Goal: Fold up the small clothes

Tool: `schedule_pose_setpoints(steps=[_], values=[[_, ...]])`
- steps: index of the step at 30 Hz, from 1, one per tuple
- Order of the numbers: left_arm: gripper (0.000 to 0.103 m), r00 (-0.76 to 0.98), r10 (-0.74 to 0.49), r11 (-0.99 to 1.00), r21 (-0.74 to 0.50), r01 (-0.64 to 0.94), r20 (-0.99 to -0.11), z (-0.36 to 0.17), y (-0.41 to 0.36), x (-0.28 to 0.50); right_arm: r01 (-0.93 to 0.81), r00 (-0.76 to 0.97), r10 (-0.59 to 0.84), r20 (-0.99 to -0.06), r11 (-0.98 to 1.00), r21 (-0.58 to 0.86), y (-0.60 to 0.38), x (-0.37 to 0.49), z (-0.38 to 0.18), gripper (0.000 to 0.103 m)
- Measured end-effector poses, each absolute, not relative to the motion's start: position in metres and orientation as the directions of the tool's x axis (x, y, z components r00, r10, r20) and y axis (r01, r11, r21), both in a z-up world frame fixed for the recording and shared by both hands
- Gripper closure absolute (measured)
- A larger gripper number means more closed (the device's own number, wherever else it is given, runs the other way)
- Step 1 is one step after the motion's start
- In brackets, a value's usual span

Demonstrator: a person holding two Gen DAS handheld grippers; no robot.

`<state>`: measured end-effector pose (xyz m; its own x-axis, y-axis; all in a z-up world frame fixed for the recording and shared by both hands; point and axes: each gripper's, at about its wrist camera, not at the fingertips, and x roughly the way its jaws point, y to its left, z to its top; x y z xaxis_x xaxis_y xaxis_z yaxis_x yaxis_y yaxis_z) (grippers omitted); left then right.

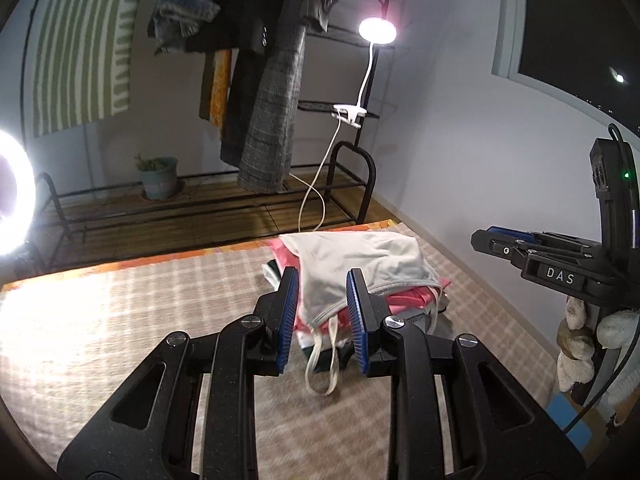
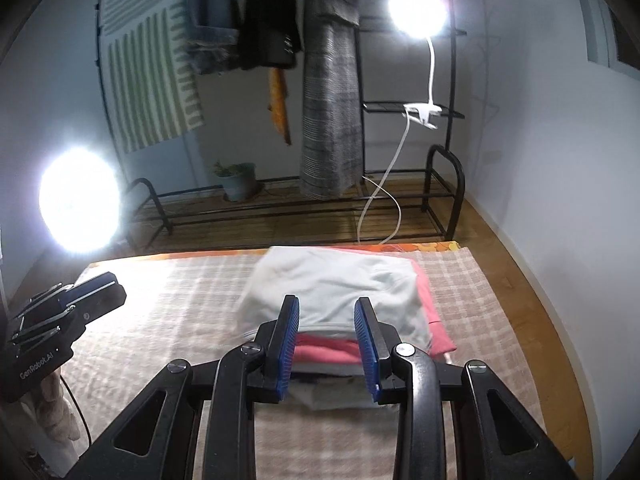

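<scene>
I see soft matt cloth on the white top (image 1: 356, 264) and the pink garment (image 2: 328, 350) beneath — both over a woven checked mat (image 1: 140, 312) (slightly fuzzy). My left gripper (image 1: 323, 320) looks speckled black plastic, with ribbed blue pads (image 1: 289, 320); the floor (image 1: 168, 220) is wood.

"DAS" (right tongs (image 1: 478, 240)); "GenRobot.AI" (left tongs (image 2: 102, 286)).

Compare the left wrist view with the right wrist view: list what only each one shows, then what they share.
Only the left wrist view: the white garment's straps dangling off the stack's near edge, a dark window, the right gripper at the frame's right edge, and a ring light cut by the left edge.

Only the right wrist view: the left gripper at the left edge.

Both: the white garment topping a stack with a pink garment, the plaid blanket, the clip lamp, hanging clothes and a potted plant.
</scene>
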<state>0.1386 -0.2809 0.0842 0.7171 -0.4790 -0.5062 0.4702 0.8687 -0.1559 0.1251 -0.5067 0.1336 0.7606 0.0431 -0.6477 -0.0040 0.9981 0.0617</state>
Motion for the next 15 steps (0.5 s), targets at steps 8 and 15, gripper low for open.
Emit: schedule_pose_setpoints(steps=[8, 15], values=[[0.064, 0.727, -0.490, 0.862, -0.145, 0.485, -0.481, 0.093, -0.236, 0.082, 0.012, 0.792, 0.033, -0.610, 0.998, 0.069, -0.462, 0.072, 0.147, 0.067], [0.046, 0.723, -0.491, 0.859, -0.131, 0.495, -0.486, 0.082, -0.215, 0.052, 0.045, 0.820, -0.009, -0.572, 0.998, 0.049, -0.430, 0.040, 0.140, 0.048]])
